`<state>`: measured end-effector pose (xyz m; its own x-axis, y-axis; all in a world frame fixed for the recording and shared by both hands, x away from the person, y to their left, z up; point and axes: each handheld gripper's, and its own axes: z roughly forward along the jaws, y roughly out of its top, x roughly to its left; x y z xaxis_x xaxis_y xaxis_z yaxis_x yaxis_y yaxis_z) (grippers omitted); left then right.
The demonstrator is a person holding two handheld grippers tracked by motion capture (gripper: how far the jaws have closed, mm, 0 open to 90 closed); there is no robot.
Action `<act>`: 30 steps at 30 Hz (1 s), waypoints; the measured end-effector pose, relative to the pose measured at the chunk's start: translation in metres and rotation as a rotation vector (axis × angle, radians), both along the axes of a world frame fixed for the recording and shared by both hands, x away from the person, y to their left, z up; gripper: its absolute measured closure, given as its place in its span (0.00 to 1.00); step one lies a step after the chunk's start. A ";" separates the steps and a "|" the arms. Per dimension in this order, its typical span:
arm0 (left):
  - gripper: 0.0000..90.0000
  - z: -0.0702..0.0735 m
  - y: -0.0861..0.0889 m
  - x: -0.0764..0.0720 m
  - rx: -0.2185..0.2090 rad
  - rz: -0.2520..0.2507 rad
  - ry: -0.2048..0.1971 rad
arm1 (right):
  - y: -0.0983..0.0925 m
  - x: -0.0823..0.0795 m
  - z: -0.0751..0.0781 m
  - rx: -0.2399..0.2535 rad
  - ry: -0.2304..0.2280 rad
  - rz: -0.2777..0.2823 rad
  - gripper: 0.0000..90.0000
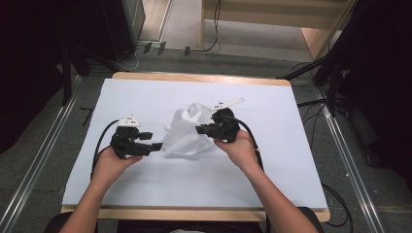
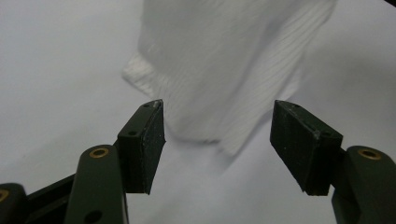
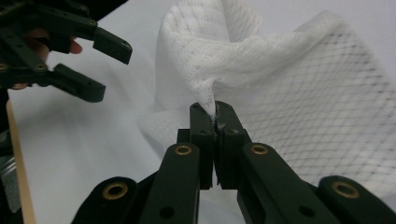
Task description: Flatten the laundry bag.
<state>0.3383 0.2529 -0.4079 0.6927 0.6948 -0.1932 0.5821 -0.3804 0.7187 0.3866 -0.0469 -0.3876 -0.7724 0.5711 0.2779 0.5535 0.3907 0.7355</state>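
On the left part of the white table cover (image 1: 145,92), the left gripper (image 1: 154,146) lies low in the person's left hand (image 1: 109,165) and points to the right, toward the cloth. Its jaws stand wide apart and hold nothing; in the left gripper view the ribbed edge of the cloth hangs just in front of the two black pads (image 2: 147,140), a little blurred, and I cannot tell if it touches them.

In the middle of the table is the white mesh cloth (image 1: 187,133), crumpled into a loose heap. Its lower left part rests on the cover, while its upper right part is pulled upward into a peak.

To the right of the heap, the right gripper (image 1: 200,129) is held in the right hand (image 1: 240,148) and points to the left into the cloth. Its jaws are clenched on a pinch of the mesh: in the right gripper view the fabric comes out between the two closed tips (image 3: 215,114) and spreads above them in folds. The left gripper is seen there also, open, at the upper left.
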 end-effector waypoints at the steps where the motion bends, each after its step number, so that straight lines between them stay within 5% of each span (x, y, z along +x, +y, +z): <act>1: 0.39 -0.001 -0.003 0.000 0.001 -0.009 -0.002 | 0.006 0.002 -0.003 -0.011 0.003 0.007 1.00; 12: 0.42 -0.019 -0.031 0.014 0.067 -0.026 0.008 | 0.040 0.008 -0.020 -0.029 0.029 0.062 0.98; 16: 0.68 -0.030 -0.042 0.020 0.159 0.002 0.022 | 0.040 0.007 -0.022 -0.027 0.022 0.079 0.89; 19: 0.87 -0.036 -0.041 0.023 0.170 -0.001 0.060 | 0.032 0.007 -0.023 -0.037 0.017 0.081 0.78; 23: 0.99 -0.038 -0.037 0.027 0.146 0.008 0.093 | 0.010 0.007 -0.021 -0.035 -0.011 0.046 0.72; 30: 1.00 -0.041 -0.033 0.031 0.125 0.003 0.119 | -0.033 0.020 -0.026 -0.052 -0.035 -0.086 0.69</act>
